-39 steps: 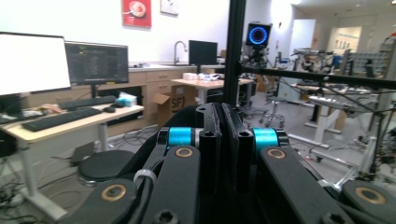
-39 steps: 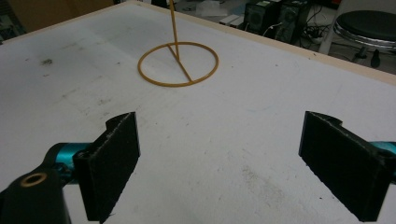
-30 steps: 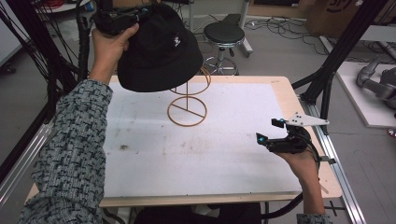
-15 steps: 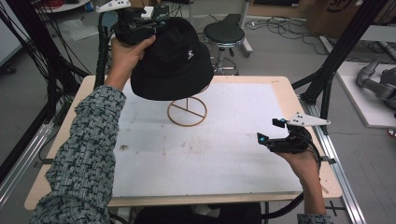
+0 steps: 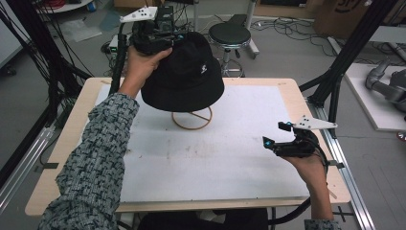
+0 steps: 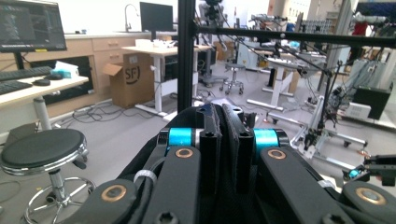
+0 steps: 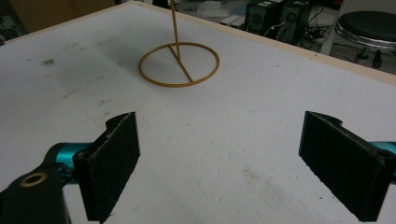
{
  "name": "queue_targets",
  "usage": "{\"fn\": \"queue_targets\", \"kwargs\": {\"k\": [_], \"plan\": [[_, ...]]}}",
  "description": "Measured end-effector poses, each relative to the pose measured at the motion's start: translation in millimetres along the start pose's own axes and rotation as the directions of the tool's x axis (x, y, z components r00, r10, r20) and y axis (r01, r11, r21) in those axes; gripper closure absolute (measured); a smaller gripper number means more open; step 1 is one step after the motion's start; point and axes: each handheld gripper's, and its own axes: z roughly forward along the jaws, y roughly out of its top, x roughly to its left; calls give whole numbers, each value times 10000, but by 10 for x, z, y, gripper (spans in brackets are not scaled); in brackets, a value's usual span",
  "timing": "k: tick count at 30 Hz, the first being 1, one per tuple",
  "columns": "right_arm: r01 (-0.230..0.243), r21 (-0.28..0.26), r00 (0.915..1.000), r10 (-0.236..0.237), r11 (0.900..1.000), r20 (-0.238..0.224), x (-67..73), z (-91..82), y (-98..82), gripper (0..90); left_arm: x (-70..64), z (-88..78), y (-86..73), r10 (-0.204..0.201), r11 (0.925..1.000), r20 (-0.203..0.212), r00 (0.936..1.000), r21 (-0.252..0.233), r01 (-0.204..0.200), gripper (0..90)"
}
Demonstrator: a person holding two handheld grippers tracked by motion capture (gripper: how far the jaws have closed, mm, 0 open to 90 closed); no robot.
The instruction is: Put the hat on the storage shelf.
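Nearest to us, our right tool (image 5: 277, 134) hangs just above the white desk (image 5: 230, 167) near its right edge. Its two black pads (image 7: 112, 158) stand far apart, with nothing between them but bare desk. So this tool is let go.

Farther out, we see one thin gold stand (image 5: 192, 118). It has a round ring flat on the desk and a thin rod going up from it. In the right gripper view the ring (image 7: 180, 64) lies ahead of the pads, well apart from them.

Over the stand is one black hat (image 5: 184, 76) with a small white mark on it. The hat covers the top of the rod, so we cannot tell if it rests on it. Our left tool (image 5: 160, 40) is clenched on the back of the hat, with black cloth (image 6: 229, 140) pinched between its two pads.

Past the desk stands one round black stool (image 5: 230, 34) on the grey floor, with cables lying about. A brown box (image 6: 128, 81) sits farther off.
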Motion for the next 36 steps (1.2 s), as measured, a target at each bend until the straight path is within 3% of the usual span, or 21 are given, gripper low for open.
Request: {"fn": "queue_targets", "kwargs": {"k": [16, 21, 36], "plan": [[-44, 19, 10000, 44, 10000, -22, -11, -6, -15, 123, 15, 137, -224, 233, 9964, -297, 9993, 825, -208, 846], [-44, -5, 10000, 44, 10000, -23, -9, 2, -15, 123, -2, 188, -266, 347, 9896, -442, 9984, 1409, -281, 840], [0, -56, 10000, 0, 10000, -4, -10, -8, -10, 123, -15, 186, -294, 514, 9849, -661, 9965, 1687, -396, 746]]}}
